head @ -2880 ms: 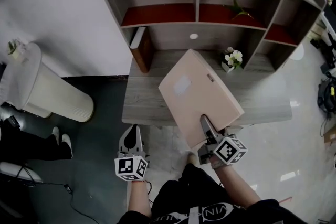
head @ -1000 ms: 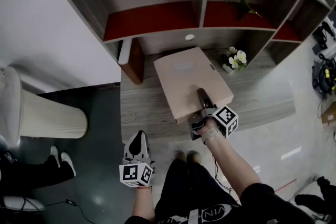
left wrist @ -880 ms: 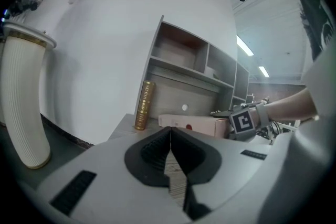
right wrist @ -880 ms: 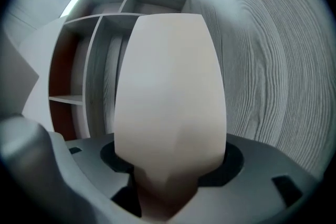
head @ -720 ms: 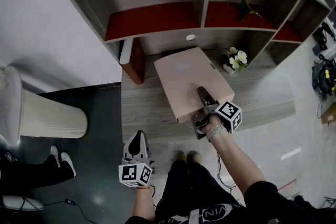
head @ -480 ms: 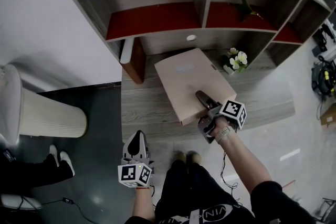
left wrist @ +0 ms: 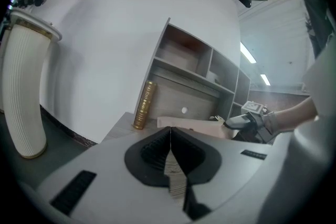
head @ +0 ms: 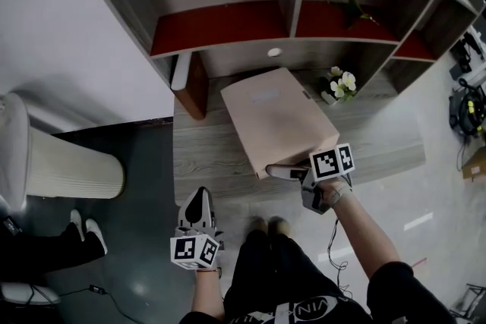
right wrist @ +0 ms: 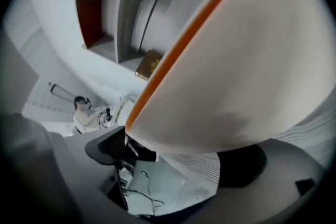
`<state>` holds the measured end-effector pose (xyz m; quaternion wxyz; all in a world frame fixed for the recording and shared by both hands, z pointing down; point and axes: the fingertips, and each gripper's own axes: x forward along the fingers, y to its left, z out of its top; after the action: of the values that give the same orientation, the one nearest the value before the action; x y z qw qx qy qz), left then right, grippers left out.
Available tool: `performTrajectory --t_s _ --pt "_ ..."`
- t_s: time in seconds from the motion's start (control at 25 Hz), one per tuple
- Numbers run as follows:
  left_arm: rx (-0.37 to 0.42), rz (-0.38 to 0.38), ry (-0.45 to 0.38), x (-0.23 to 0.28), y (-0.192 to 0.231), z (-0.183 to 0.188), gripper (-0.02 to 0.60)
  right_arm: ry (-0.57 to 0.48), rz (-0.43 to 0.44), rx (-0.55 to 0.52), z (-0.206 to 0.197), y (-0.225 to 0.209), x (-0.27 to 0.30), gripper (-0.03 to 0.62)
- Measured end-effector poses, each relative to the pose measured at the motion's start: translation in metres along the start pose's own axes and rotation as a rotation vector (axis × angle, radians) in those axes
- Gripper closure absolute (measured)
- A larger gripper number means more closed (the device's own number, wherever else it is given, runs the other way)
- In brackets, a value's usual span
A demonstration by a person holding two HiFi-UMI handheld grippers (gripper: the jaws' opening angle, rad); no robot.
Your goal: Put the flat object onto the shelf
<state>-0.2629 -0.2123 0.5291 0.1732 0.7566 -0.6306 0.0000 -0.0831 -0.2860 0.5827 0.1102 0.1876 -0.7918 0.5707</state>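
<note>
The flat beige object lies on the desk board of the grey shelf unit, its near corner over the front edge. My right gripper is at that near corner, turned sideways. Its jaws are opening and stand wide apart in the right gripper view, with the flat object between them and no pad pressing on it. My left gripper hangs low in front of the desk, shut and empty. In the left gripper view its jaws meet, and the flat object lies beyond.
A brown book stands at the desk's left end. A small vase of white flowers sits right of the flat object. A green plant is in the upper red-floored compartment. A white ribbed bin stands on the floor, left.
The flat object was carried from the desk's front edge further in and now rests there. My right gripper has turned sideways, drawn back to the near corner and opened. The left gripper barely moved.
</note>
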Motion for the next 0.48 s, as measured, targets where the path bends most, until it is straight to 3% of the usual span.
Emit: performTrajectory --t_s 0.24,0.36,0.48 --pt "-0.017 -0.006 -0.001 0.000 -0.002 0.001 0.575 0.267 -0.077 -0.225 -0.044 -0.012 0.000 0.081" --pt "-0.024 -0.003 0.000 -0.001 -0.001 0.000 0.575 0.258 -0.119 -0.220 -0.048 -0.024 0.000 0.180" --pt "-0.028 -0.001 -0.001 -0.002 0.000 0.000 0.575 0.215 -0.129 -0.178 -0.049 -0.034 0.003 0.230"
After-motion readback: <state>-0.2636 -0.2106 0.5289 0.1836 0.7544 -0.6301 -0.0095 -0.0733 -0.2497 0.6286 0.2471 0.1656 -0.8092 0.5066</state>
